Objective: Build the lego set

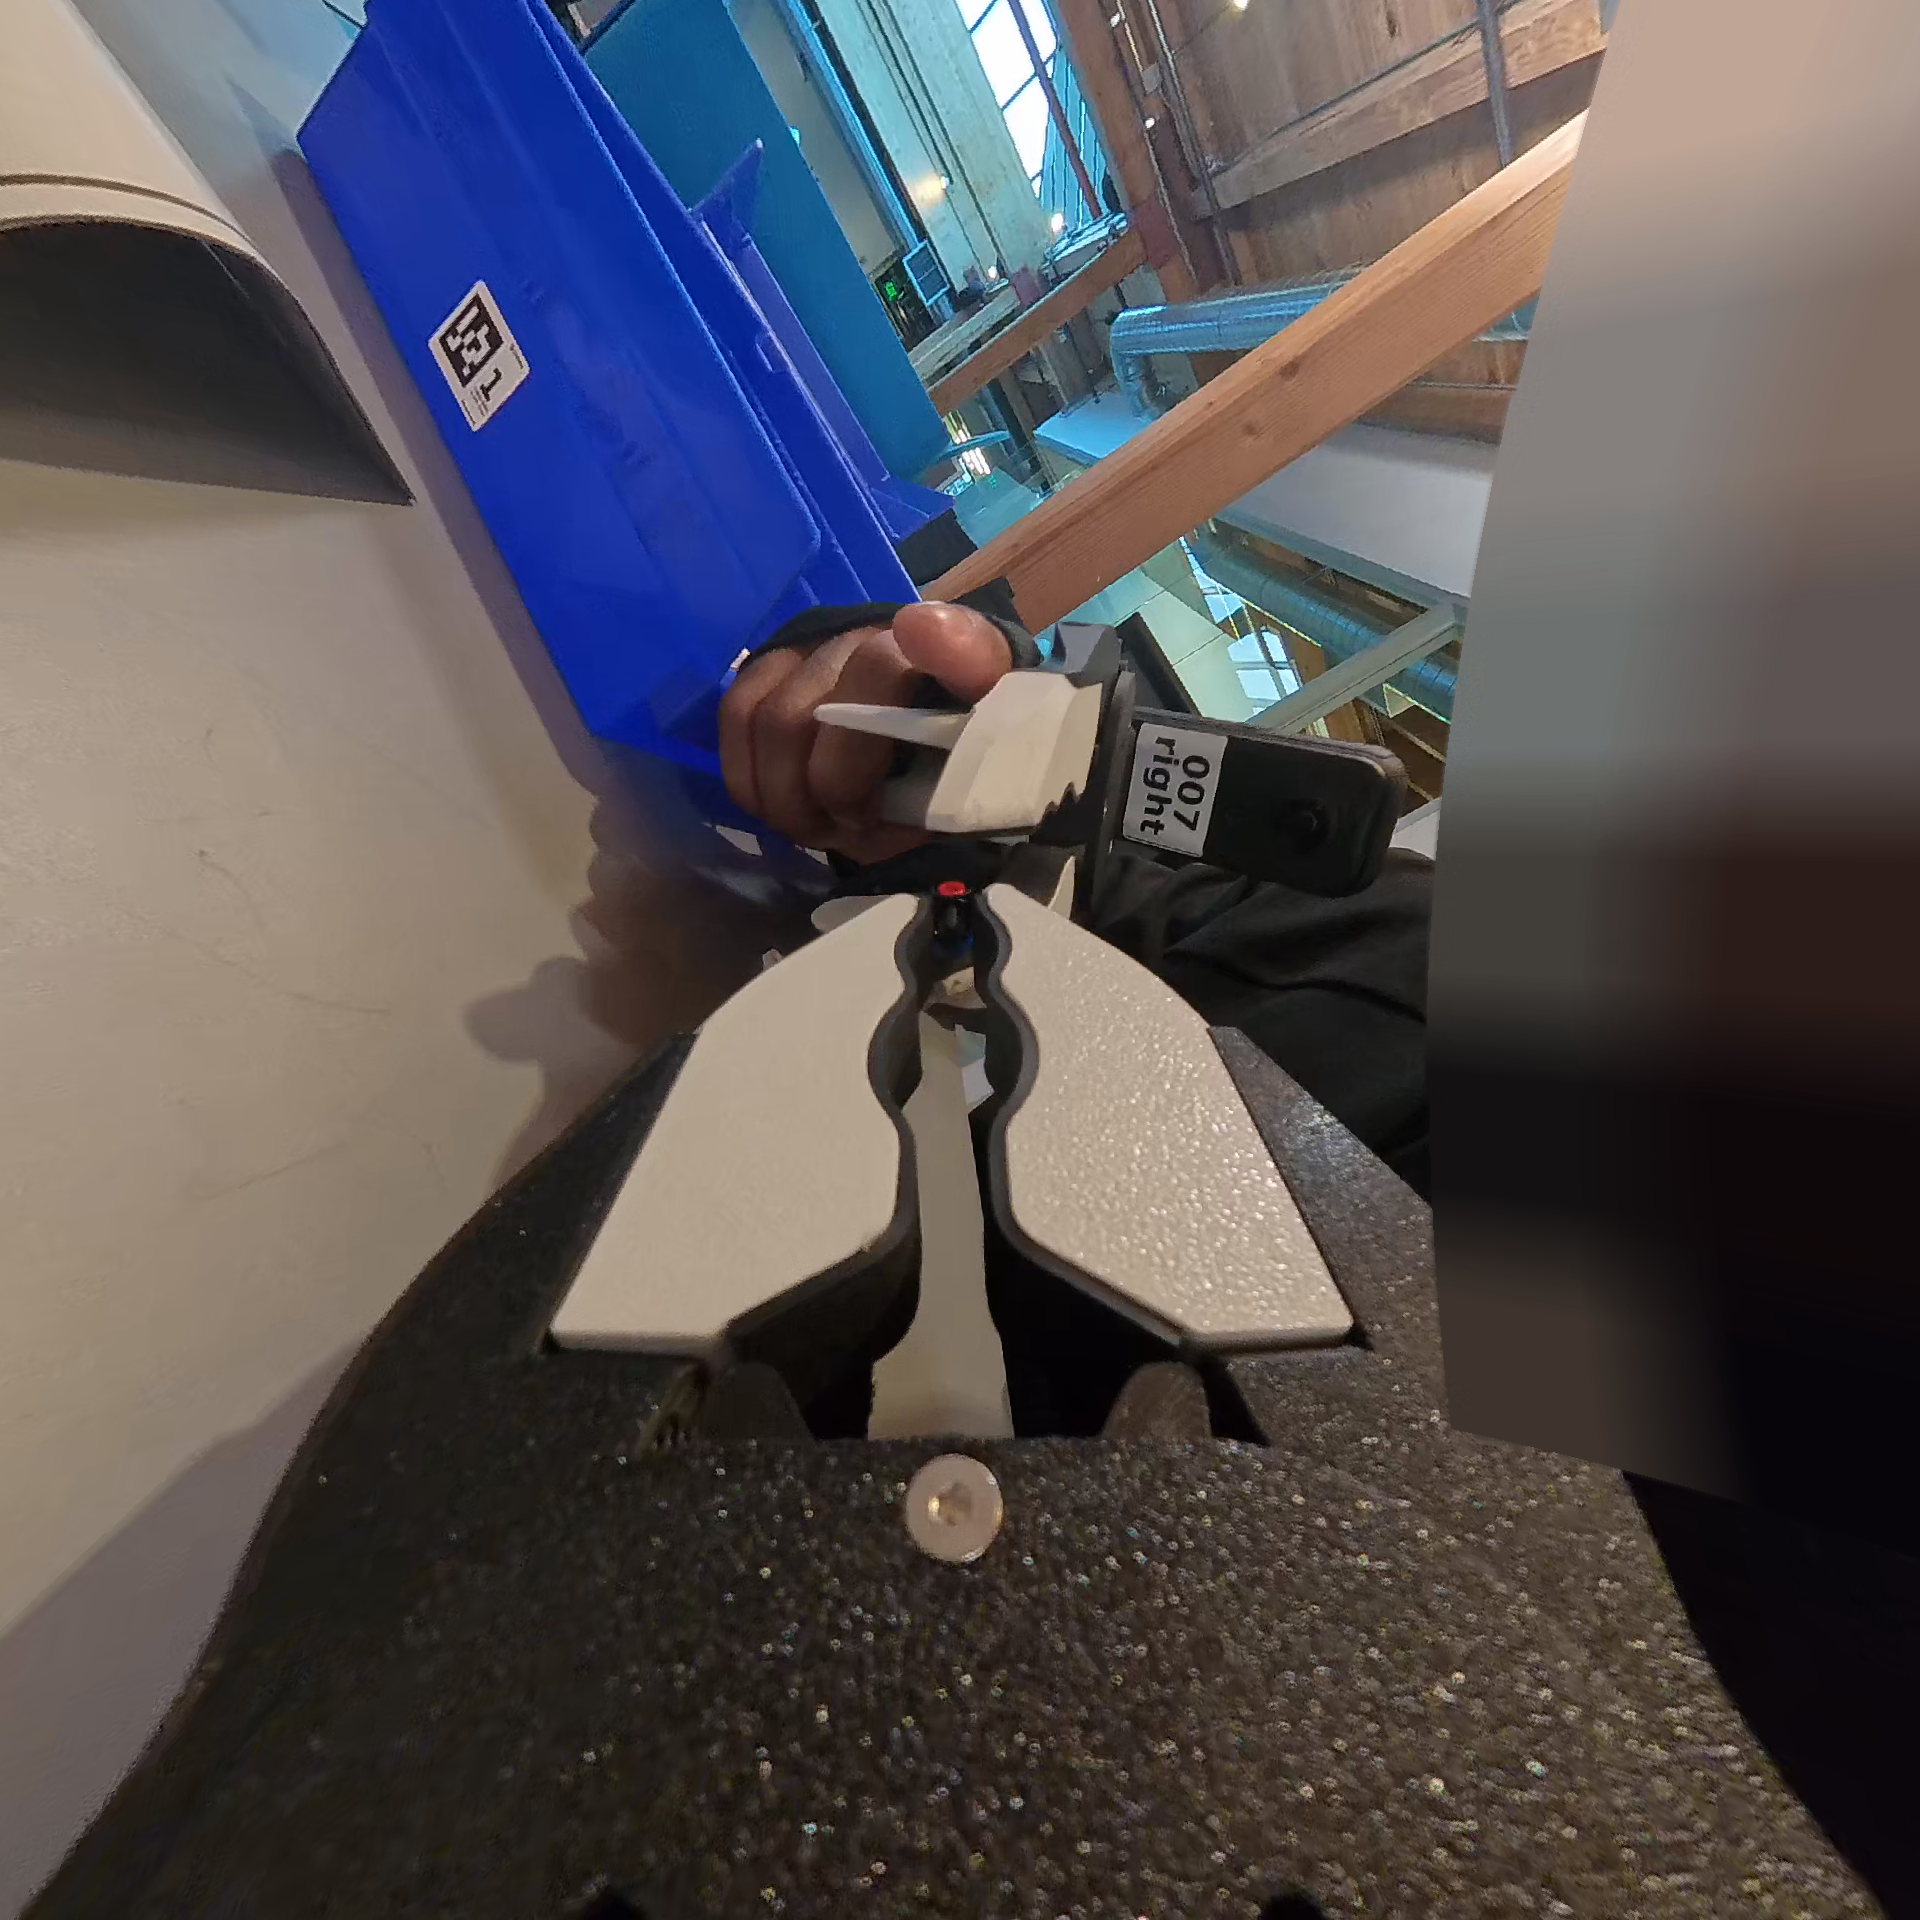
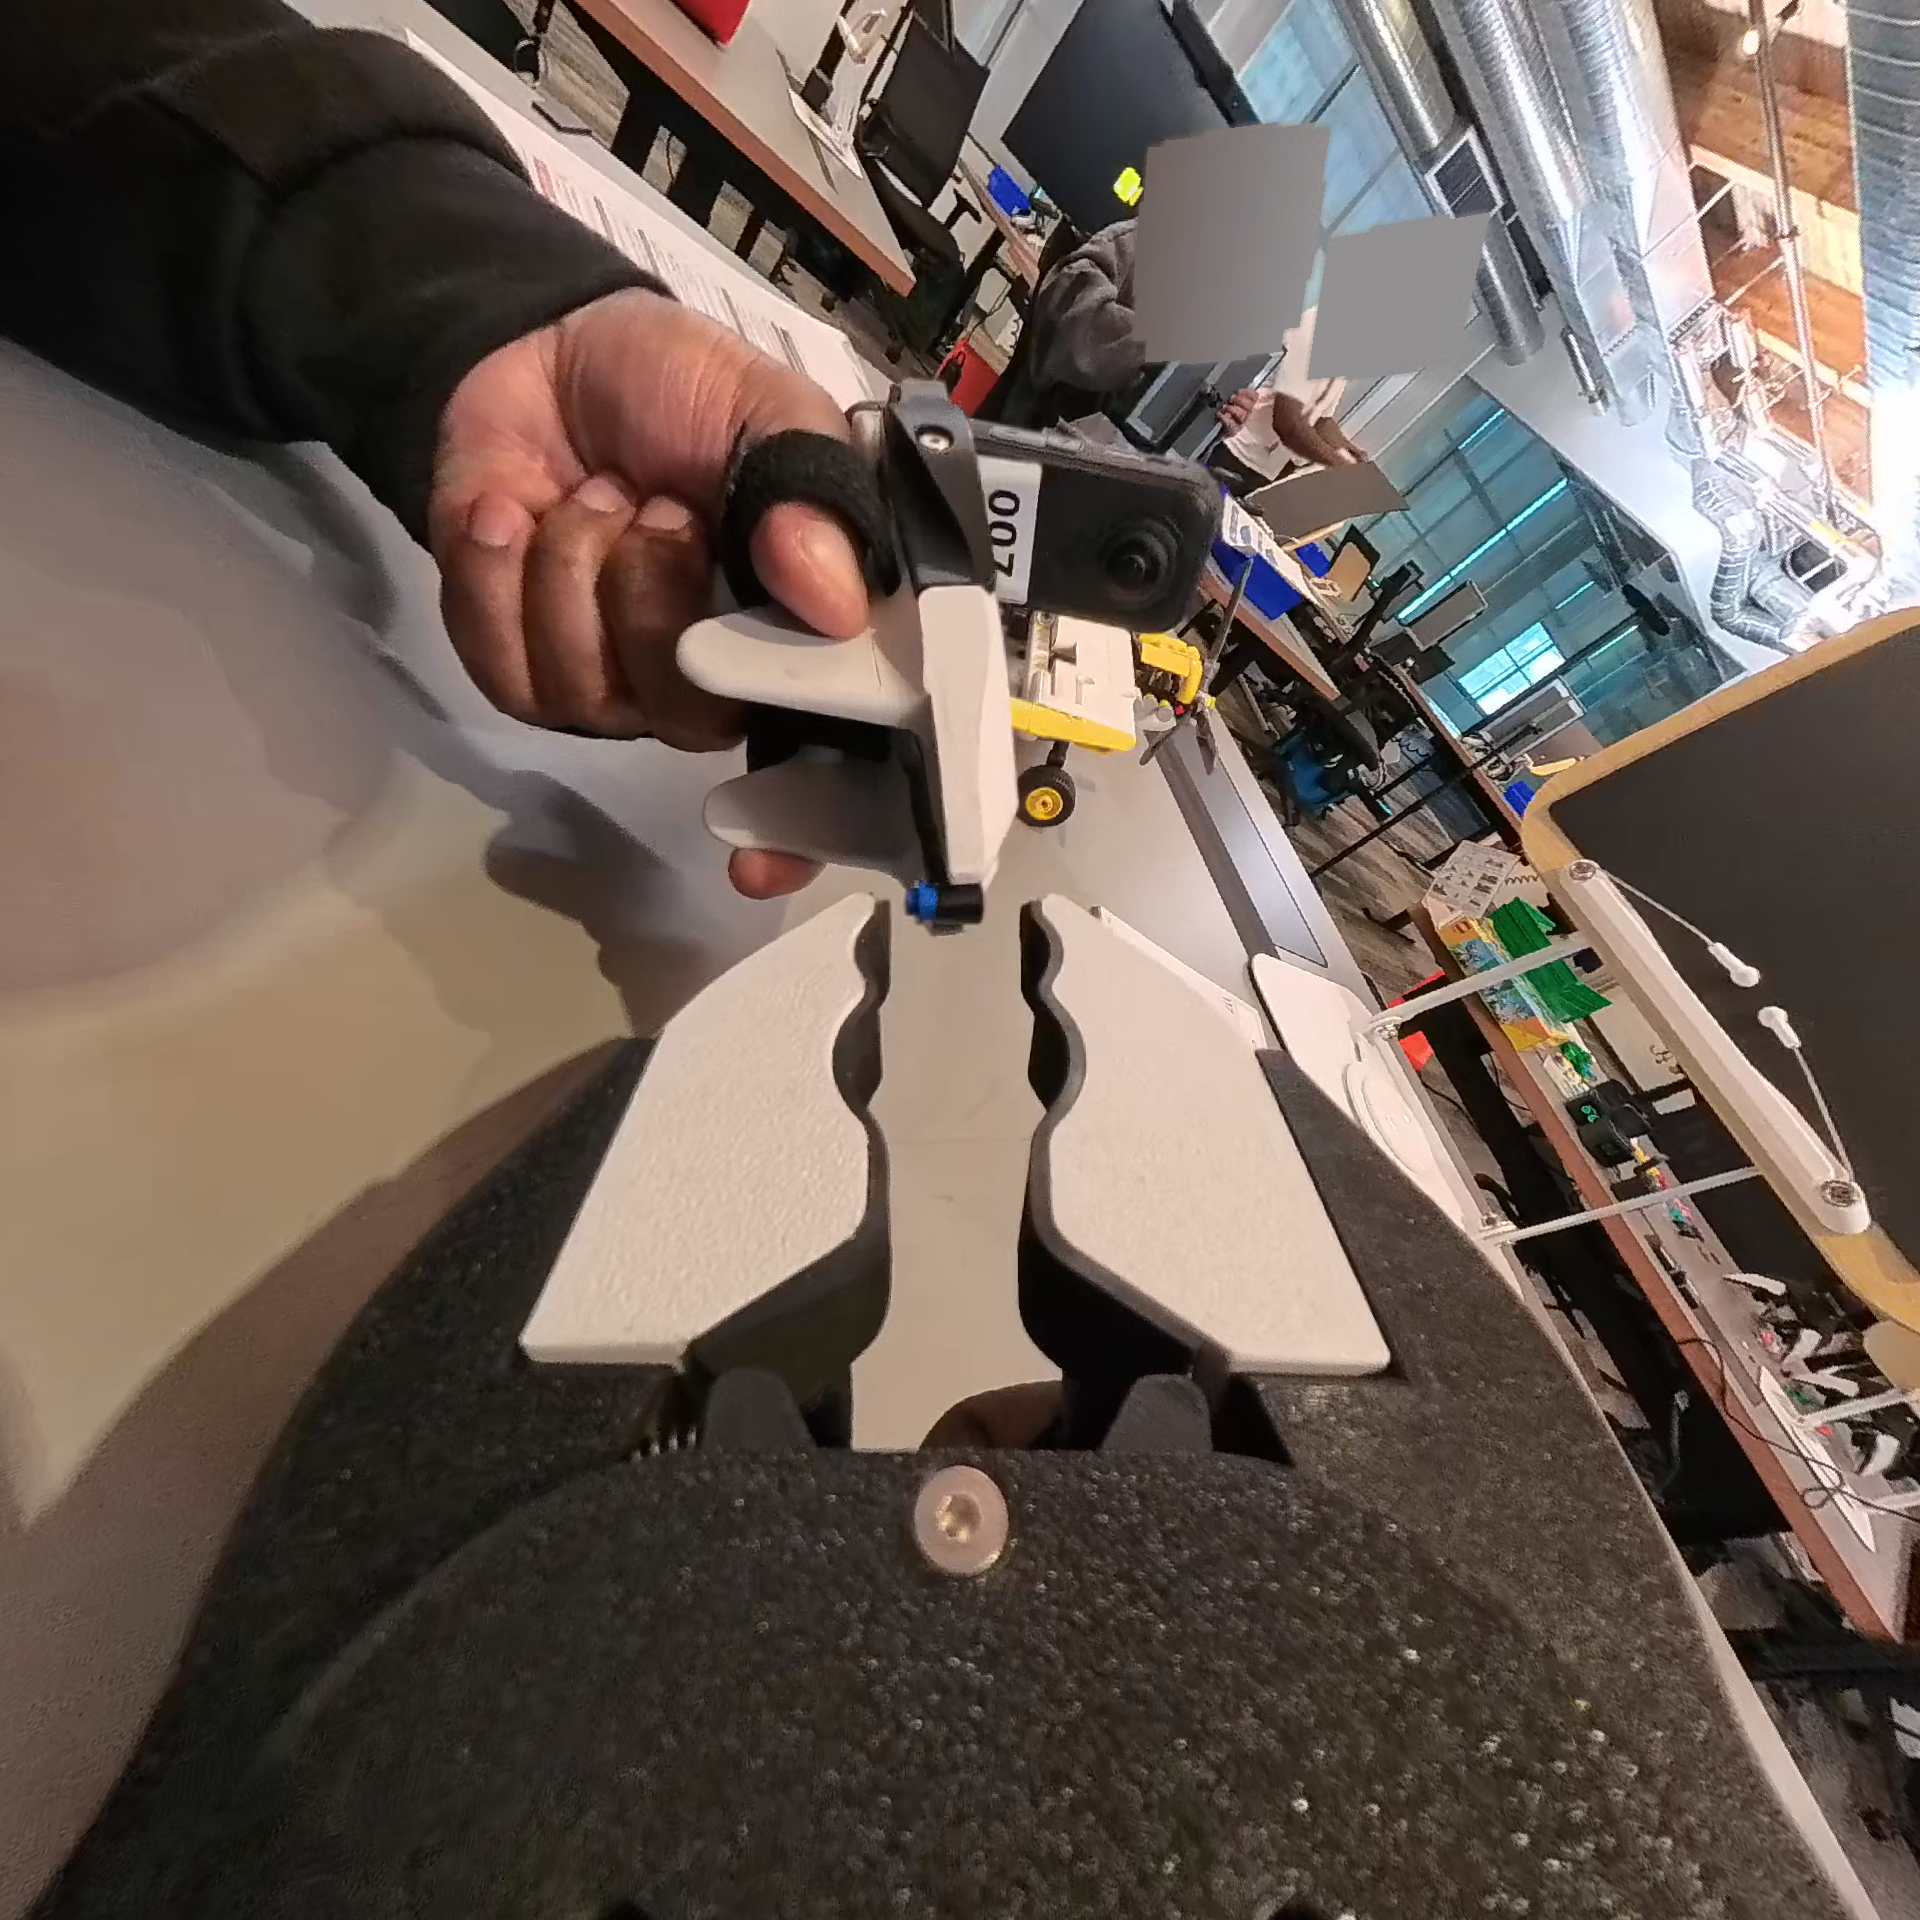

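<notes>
Left wrist view: your open room is the pale tabletop [image 1: 208,935] filling the left half of the frame. The blue bin [image 1: 623,416] walls off the upper centre. Dead ahead, your right gripper [image 2: 951,914] and the hand [image 1: 821,727] on it stand just beyond your left gripper [image 1: 948,914], blocking the centre.

Right wrist view: bare table [image 2: 1122,862] shows right of centre. A yellow-and-white brick vehicle [image 2: 1070,707] stands behind, probably apart from the left gripper's body.
</notes>
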Demonstrator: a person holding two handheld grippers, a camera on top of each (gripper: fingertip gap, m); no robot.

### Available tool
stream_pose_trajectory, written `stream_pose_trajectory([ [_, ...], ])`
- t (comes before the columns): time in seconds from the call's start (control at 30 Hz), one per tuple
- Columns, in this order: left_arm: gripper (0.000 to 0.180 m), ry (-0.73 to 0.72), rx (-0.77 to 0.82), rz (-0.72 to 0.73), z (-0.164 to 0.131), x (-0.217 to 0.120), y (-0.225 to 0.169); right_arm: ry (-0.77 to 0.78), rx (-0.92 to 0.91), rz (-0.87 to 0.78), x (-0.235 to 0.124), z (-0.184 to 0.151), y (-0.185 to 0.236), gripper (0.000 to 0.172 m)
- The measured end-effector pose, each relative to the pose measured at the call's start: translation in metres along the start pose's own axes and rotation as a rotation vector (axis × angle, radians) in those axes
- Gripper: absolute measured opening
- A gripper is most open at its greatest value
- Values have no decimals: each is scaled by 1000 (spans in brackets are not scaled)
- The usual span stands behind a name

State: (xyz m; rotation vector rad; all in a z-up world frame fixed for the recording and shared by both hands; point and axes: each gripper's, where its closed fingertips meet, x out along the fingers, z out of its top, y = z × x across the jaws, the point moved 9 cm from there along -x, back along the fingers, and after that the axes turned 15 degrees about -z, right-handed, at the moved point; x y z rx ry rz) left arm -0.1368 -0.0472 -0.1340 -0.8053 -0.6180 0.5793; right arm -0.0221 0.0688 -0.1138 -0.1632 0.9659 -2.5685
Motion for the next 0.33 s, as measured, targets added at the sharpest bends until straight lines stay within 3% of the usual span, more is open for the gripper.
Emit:
stream_pose_trajectory([
  [0.2, 7, -5, 23, 21, 0, 1, 1, -2, -25, -4, 0, -1, 2, 14],
  [0.33, 12, -84, 20, -23, 5, 0, -1, -3, 13, -27, -1, -2, -3, 14],
])
